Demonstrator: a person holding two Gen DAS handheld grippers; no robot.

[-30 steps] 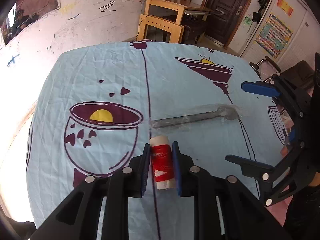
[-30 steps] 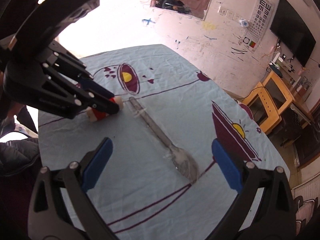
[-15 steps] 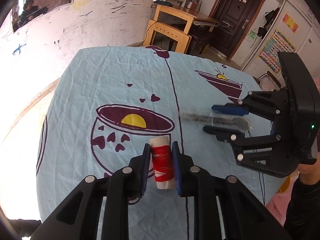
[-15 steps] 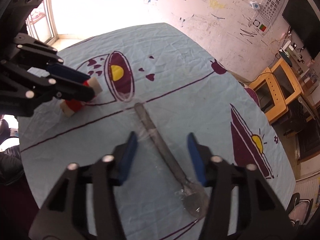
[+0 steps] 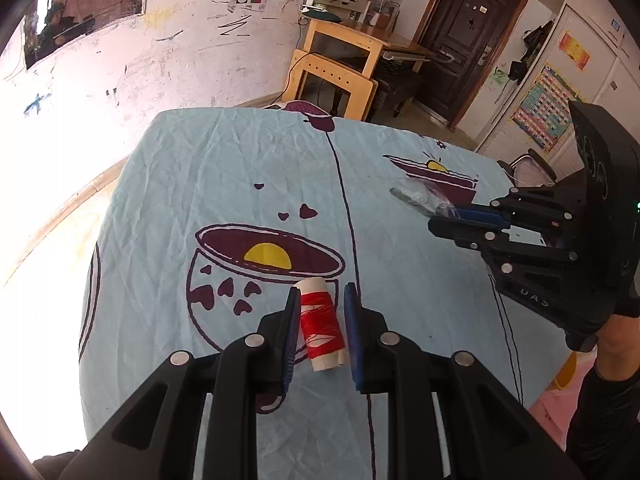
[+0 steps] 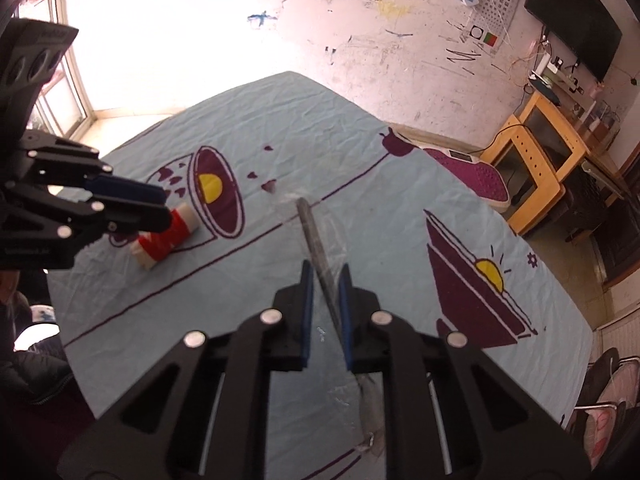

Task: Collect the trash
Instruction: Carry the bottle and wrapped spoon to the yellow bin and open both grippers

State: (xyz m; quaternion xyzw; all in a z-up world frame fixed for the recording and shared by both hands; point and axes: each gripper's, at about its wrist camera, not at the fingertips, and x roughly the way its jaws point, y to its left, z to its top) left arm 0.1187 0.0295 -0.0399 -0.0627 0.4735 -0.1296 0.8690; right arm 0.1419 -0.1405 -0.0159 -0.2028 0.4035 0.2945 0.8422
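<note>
red-wound spool (image 5: 322,328) in left gripper (image 5: 322,322), wrapped spoon (image 6: 320,256) in right gripper (image 6: 325,300).
left wrist view: blue pads grip the spool on both sides, above the pale blue tablecloth (image 5: 200,176). right wrist view: jaws closing, narrow, around the plastic-wrapped spoon's handle; handle sticks forward, bowl end sits back between the finger arms, over the cloth.

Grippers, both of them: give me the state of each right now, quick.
Left gripper: shut on the red thread spool.
Right gripper: jaws closing on the plastic-wrapped spoon, which is between them.
</note>
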